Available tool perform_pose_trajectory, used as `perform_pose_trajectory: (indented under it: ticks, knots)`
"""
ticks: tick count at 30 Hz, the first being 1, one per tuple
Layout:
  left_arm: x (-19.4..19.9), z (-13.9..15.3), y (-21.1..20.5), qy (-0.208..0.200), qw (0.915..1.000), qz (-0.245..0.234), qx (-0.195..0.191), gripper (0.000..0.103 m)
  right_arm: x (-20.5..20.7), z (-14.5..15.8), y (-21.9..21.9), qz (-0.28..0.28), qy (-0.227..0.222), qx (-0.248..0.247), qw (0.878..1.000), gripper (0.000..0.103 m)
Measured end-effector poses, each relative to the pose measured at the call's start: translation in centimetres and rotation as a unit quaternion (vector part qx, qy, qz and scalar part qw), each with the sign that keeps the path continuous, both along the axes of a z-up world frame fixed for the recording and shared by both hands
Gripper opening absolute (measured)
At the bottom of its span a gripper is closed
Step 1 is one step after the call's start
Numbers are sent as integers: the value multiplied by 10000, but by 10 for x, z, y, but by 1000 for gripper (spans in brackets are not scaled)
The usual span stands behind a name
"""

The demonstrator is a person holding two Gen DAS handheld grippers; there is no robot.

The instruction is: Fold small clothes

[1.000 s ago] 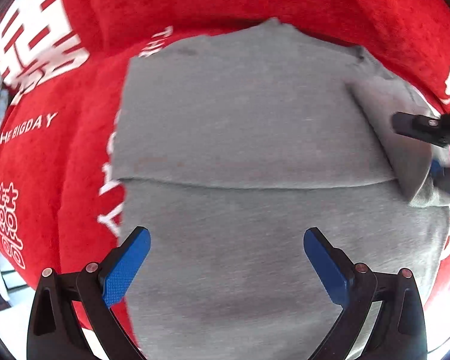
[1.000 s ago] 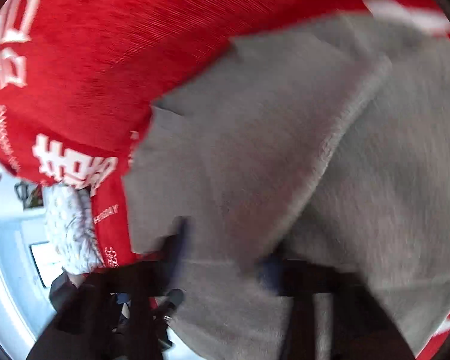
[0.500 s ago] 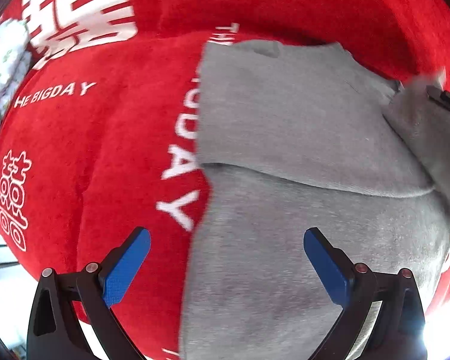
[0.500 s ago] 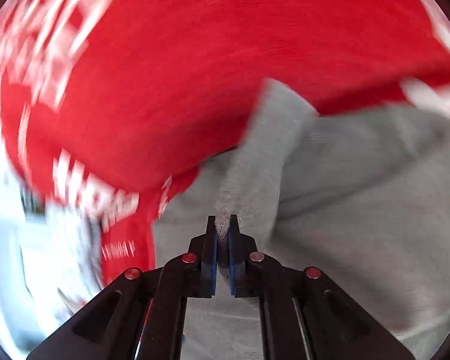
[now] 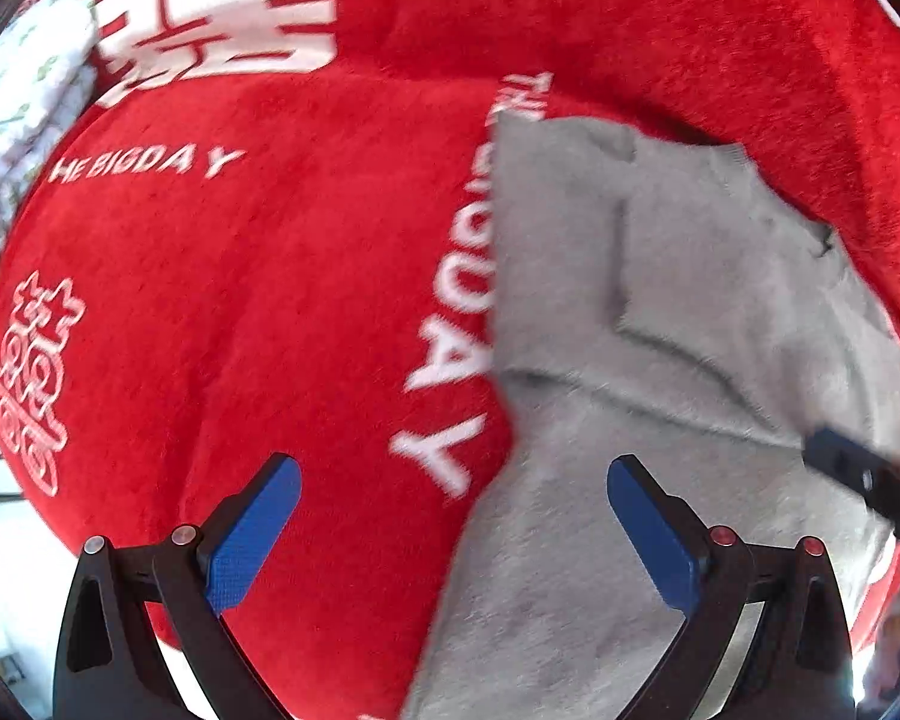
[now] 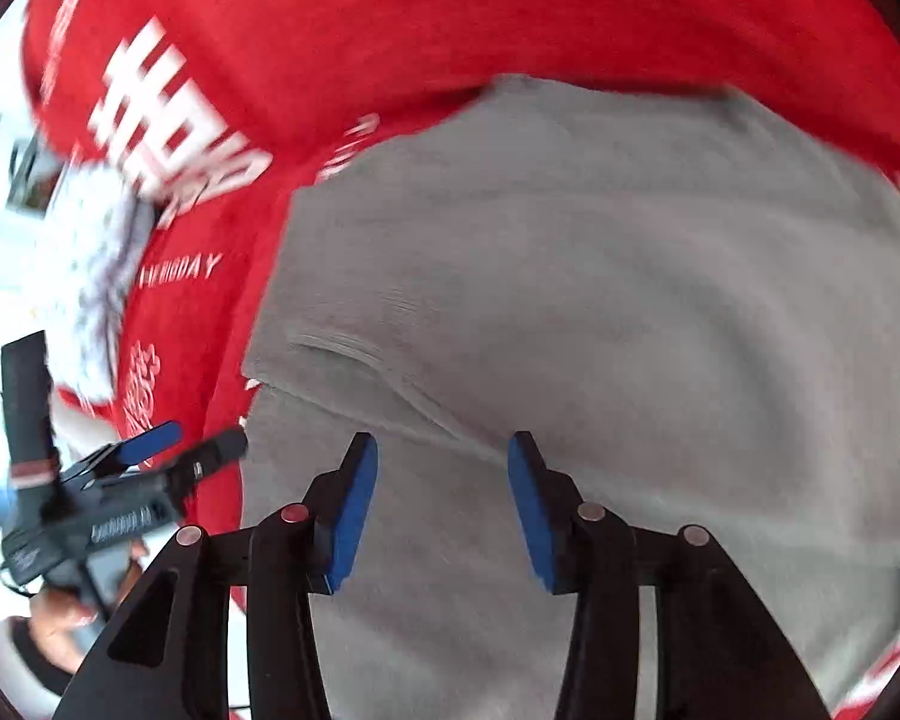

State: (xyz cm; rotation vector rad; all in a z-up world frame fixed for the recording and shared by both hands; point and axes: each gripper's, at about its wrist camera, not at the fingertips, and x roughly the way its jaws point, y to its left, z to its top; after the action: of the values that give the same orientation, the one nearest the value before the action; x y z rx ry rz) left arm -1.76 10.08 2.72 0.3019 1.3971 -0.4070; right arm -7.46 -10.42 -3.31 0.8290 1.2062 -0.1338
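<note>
The gray garment (image 5: 690, 372) lies on the red blanket (image 5: 270, 312), which carries white letters and large white signs. In the left wrist view the garment takes the right part of the blanket. Its left edge runs straight down beside the white letters and partly covers them. One layer is folded over the other; the fold edge goes across the garment from its left edge toward the right side. A further flap lies on the upper layer, with a short dark crease beside it. The far corner of the garment is close to a ridge in the blanket.

The left gripper (image 5: 450, 534) hangs over the blanket with its jaws wide apart. Nothing is between them; the left edge of the garment passes under the gap. To the left of this edge the blanket is bare and gives much room, up to a white patterned cloth (image 5: 24, 102) at the far left edge of the blanket.

The right gripper (image 6: 444, 498) is above the garment, near the fold edge. Its jaws are opening, and the pads do not press on the cloth. In the right wrist view the garment fills almost all the space in front of this gripper.
</note>
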Motion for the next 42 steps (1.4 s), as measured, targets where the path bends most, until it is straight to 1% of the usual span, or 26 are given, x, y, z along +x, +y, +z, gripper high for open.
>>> perform_pose_trajectory:
  ticks: [2, 4, 7, 10, 11, 12, 13, 15, 16, 17, 19, 21, 23, 27, 29, 30, 31, 32, 33, 34, 35, 36, 37, 39, 41, 42]
  knots:
    - [5, 2, -16, 75, 9996, -92, -245, 102, -30, -3, -20, -665, 124, 273, 9973, 49]
    - [10, 3, -31, 121, 9989, -153, -434, 102, -72, -7, -44, -1442, 227, 481, 9881, 49]
    - [16, 2, -56, 113, 9981, -241, -558, 102, -126, -14, -81, -2611, 172, 614, 9632, 49]
    - [19, -3, -75, 89, 9980, -277, -567, 102, -151, -29, -107, -3425, -37, 1015, 9340, 49]
    - [19, -6, -79, 84, 9982, -293, -523, 102, -154, -34, -113, -3550, -78, 1127, 9280, 37]
    - [19, -10, -84, 96, 9985, -330, -422, 102, -156, -35, -121, -3601, -100, 1207, 9250, 6]
    - [18, -12, -86, 98, 9987, -350, -357, 102, -155, -33, -125, -3556, -181, 1179, 9270, 6]
    - [15, -13, -89, 96, 9989, -367, -258, 102, -160, -20, -135, -3238, -420, 956, 9403, 6]
    - [13, -12, -88, 97, 9989, -383, -264, 102, -160, -15, -138, -3040, -449, 804, 9482, 6]
    - [10, -11, -88, 95, 9988, -412, -259, 102, -165, -13, -143, -2951, -414, 711, 9519, 6]
    - [4, -12, -88, 104, 9986, -483, -203, 102, -175, -17, -153, -2910, -270, 643, 9542, 6]
    - [0, -15, -88, 136, 9985, -527, -114, 102, -186, -20, -159, -2999, -196, 599, 9519, 6]
    - [-2, -16, -88, 162, 9984, -518, -156, 102, -193, -27, -166, -3054, -265, 795, 9485, 6]
    - [-3, -16, -97, 357, 9966, -591, -444, 102, -203, -35, -168, -2867, -148, 1041, 9522, 9]
    - [-5, -19, -104, 492, 9952, -649, -547, 101, -205, -31, -165, -2831, -87, 1063, 9531, 13]
    - [-6, -21, -108, 538, 9948, -659, -566, 92, -203, -28, -161, -2778, -36, 1054, 9548, 18]
    - [-7, -22, -110, 584, 9946, -661, -553, 85, -204, -23, -158, -2706, 13, 1008, 9574, 23]
    - [-8, -25, -113, 649, 9944, -666, -503, 75, -206, -15, -156, -2636, 78, 867, 9607, 40]
    - [-9, -28, -114, 644, 9949, -660, -415, 75, -208, -7, -154, -2597, 83, 646, 9635, 51]
    - [-8, -28, -114, 618, 9949, -668, -425, 75, -212, 0, -155, -2579, 35, 450, 9651, 51]
    - [-9, -27, -115, 608, 9948, -679, -452, 72, -215, 7, -158, -2597, -18, 265, 9653, 51]
    - [-10, -27, -115, 602, 9947, -688, -467, 64, -219, 9, -165, -2680, -61, 156, 9633, 51]
    - [-12, -25, -116, 591, 9947, -715, -452, 63, -221, 7, -172, -2777, -78, 175, 9605, 51]
    - [-14, -25, -116, 574, 9945, -750, -459, 63, -219, -8, -189, -3002, -122, 517, 9524, 51]
    - [-15, -25, -116, 550, 9945, -763, -459, 63, -210, -26, -200, -3078, -196, 883, 9472, 51]
    - [-16, -24, -116, 532, 9946, -762, -463, 52, -203, -36, -203, -3046, -170, 1129, 9456, 46]
